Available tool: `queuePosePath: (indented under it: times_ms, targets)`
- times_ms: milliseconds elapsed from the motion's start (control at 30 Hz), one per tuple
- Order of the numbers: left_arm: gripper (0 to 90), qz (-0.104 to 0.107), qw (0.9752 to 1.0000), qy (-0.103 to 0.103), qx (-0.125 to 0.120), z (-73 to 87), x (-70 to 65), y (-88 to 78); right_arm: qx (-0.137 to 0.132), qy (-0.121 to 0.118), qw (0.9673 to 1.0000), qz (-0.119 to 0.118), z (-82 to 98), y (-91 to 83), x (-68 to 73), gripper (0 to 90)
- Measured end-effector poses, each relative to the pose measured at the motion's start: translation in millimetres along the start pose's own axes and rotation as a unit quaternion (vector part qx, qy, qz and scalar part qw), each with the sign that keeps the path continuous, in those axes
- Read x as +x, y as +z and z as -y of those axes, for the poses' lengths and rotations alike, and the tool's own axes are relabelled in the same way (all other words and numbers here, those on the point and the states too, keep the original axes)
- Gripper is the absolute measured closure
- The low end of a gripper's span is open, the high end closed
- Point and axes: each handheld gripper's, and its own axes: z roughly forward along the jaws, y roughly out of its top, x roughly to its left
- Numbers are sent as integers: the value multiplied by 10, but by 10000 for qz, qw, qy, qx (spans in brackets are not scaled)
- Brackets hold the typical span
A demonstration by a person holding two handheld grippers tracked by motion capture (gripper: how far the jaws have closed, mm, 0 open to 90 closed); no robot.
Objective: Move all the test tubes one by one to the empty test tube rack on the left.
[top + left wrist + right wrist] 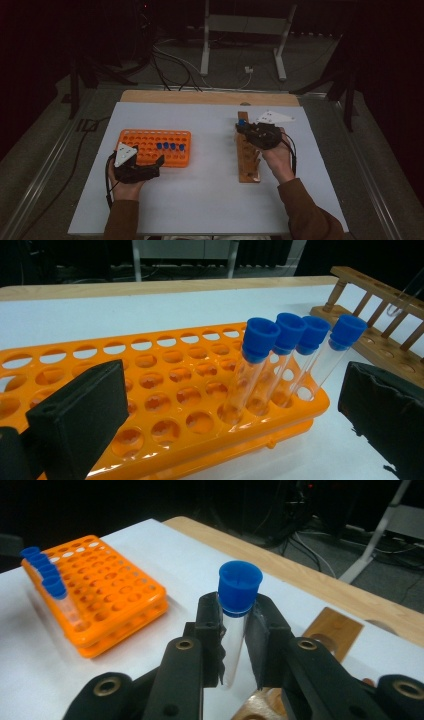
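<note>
Right gripper [239, 645] jaws clenched on upright clear blue-capped test tube [235, 630], directly above brown wooden rack [246, 155]; left gripper [235, 410] jaws released beside orange plastic rack [165, 405]

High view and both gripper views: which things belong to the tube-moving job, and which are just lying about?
In the job:
- right gripper, shut on a blue-capped tube
- wooden rack beneath it
- orange rack with four capped tubes
- left gripper, open beside the orange rack

Lying about:
- cables on the floor
- white stand behind the table
</note>
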Motion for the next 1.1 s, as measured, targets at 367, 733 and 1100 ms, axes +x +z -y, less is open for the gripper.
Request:
queuePosePath:
  times_ms: [367,733,1100]
  targets:
    - [7,76,9997,150,-164,-105,-105,-47,157,-18,9995,-284,74,44,152,765]
    - [7,258,9973,628,-273,-305,-424,-36,242,-96,9985,-477,101,47,265,765]
    - [20,656,9924,1018,-215,-396,-845,179,307,-46,9974,-653,95,59,366,765]
